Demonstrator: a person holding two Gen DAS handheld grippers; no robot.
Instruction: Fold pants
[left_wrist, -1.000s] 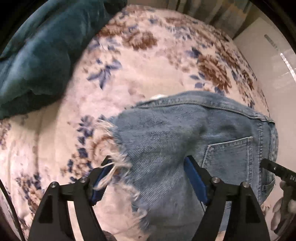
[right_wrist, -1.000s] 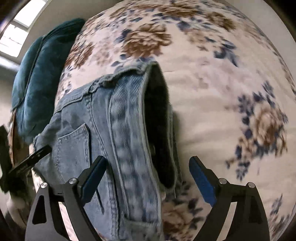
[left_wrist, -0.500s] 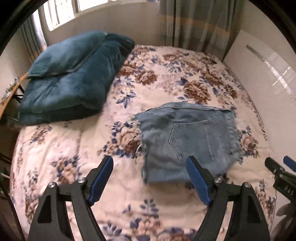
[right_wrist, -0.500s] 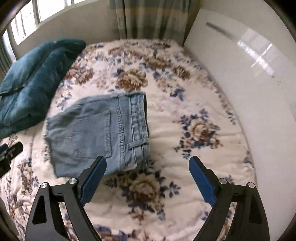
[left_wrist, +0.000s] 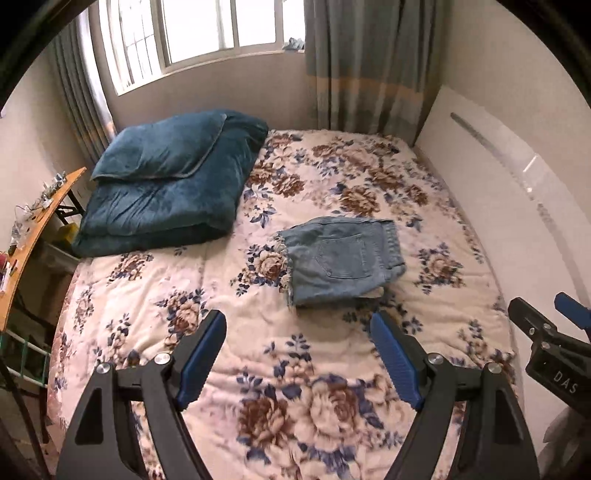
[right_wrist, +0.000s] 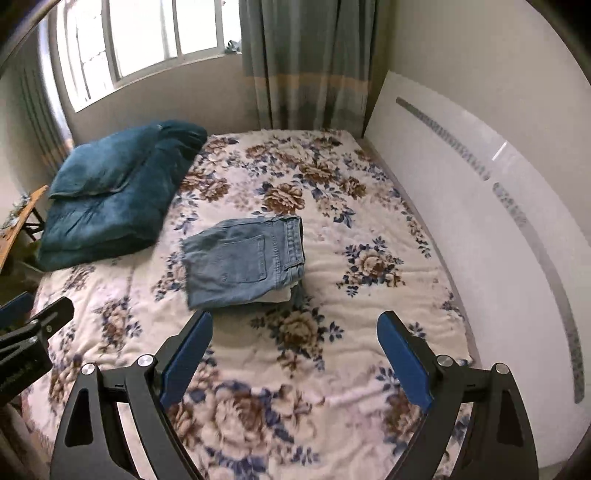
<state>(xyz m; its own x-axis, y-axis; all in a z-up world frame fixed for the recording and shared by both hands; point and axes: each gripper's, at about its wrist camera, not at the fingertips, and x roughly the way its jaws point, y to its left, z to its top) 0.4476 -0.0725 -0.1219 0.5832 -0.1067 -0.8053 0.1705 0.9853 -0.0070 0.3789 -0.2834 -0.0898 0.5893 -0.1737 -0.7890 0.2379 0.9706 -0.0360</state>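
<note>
Light-blue denim pants (left_wrist: 341, 258) sit folded into a compact square on the floral bed (left_wrist: 295, 369) (looks done to me). My left gripper (left_wrist: 298, 356) and right gripper (right_wrist: 295, 350) hang wide apart, holding nothing.

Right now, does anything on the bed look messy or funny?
Not much. The denim shorts lie folded flat on the floral bedspread. Only a white inner layer peeks out under the near edge, and the left hem is frayed.
</note>
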